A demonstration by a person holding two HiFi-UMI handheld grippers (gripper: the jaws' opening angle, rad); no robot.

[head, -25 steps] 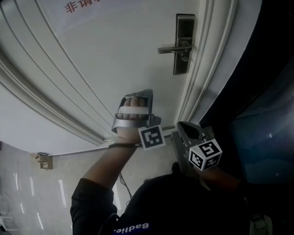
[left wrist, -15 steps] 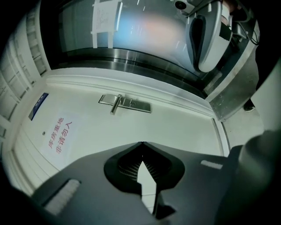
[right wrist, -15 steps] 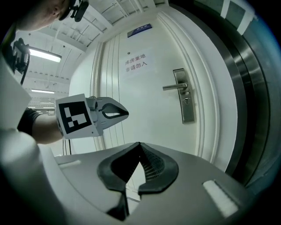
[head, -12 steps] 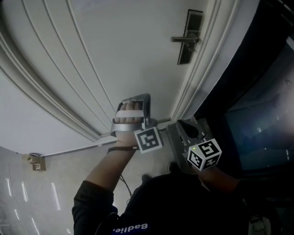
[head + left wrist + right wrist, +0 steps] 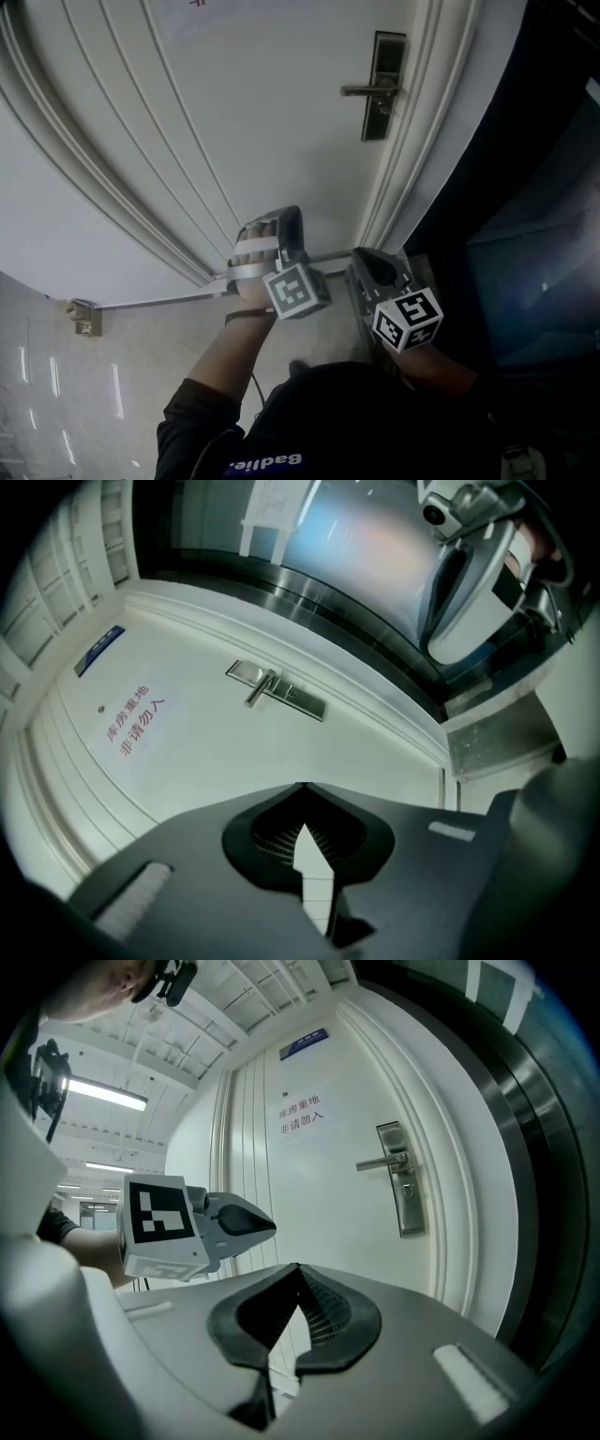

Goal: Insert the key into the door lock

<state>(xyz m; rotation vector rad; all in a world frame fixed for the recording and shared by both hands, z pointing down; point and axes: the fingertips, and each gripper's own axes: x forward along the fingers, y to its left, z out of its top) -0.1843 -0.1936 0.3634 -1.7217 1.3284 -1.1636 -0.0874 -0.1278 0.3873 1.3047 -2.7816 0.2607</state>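
The white door (image 5: 234,122) carries a dark lock plate (image 5: 384,84) with a silver lever handle (image 5: 367,90) at the upper right of the head view. The lock plate (image 5: 401,1192) also shows ahead in the right gripper view, and the plate (image 5: 277,688) lies tilted in the left gripper view. My left gripper (image 5: 284,217) points at the lower door, well short of the lock, its jaws shut with nothing between them (image 5: 305,786). My right gripper (image 5: 362,257) is beside it near the door frame, shut and empty (image 5: 298,1266). No key shows in any view.
A red-lettered sign (image 5: 300,1119) and a small blue plate (image 5: 302,1042) are on the door. A dark glass panel (image 5: 525,234) stands right of the door frame (image 5: 412,141). A small door stop (image 5: 82,317) sits on the glossy floor at left.
My left gripper has rolled, so its marker cube now sits tilted, and it has drawn slightly nearer the right gripper. The right gripper has shifted a little left.
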